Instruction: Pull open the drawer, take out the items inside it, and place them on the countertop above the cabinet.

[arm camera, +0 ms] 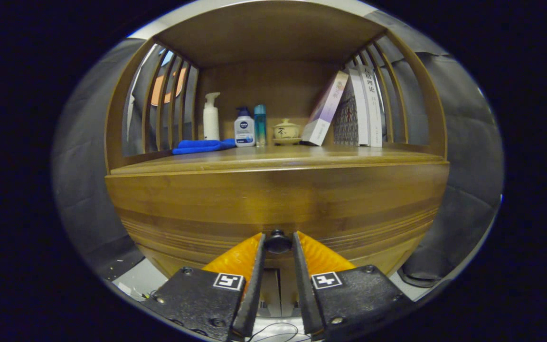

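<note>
Though closed flush at present, drawer [278, 209] fills cabinet front just under counter [278, 159]; solid wood, stiff, likely some weight and drag on the pull. Contents hidden. Only sensible hold: small dark round knob [278, 241], smooth, possibly slippery, so needs a square squeeze and a straight pull. Tool [278, 243] set around knob, fingers close on either side; whether both press on it cannot be told.

On counter, at the back: leaning books [356, 111], blue cloth [200, 146], pump bottle [211, 116], squat bottle [244, 130], slim teal bottle [259, 124], lidded cup [286, 130]. Front strip of counter bare for placing. Nothing blocking drawer's travel as far as seen.
</note>
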A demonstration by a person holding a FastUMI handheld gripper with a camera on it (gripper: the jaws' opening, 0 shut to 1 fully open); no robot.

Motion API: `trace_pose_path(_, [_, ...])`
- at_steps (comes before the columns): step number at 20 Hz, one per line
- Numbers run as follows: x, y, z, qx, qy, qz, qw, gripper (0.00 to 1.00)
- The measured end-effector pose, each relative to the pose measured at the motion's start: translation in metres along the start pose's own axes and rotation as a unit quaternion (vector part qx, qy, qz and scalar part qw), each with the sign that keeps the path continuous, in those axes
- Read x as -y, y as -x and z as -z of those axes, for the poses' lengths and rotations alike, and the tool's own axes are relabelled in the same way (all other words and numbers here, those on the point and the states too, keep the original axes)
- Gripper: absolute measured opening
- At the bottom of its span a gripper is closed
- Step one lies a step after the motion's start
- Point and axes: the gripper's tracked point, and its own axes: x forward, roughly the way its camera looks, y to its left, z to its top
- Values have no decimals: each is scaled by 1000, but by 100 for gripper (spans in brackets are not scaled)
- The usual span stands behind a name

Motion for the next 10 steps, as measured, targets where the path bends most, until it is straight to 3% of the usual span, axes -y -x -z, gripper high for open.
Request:
trace_pose_path(3, [1,0,0,1,3,-2,1000,30])
trace_pose_path(10, [3,9,4,-8,15,-4,1000,26])
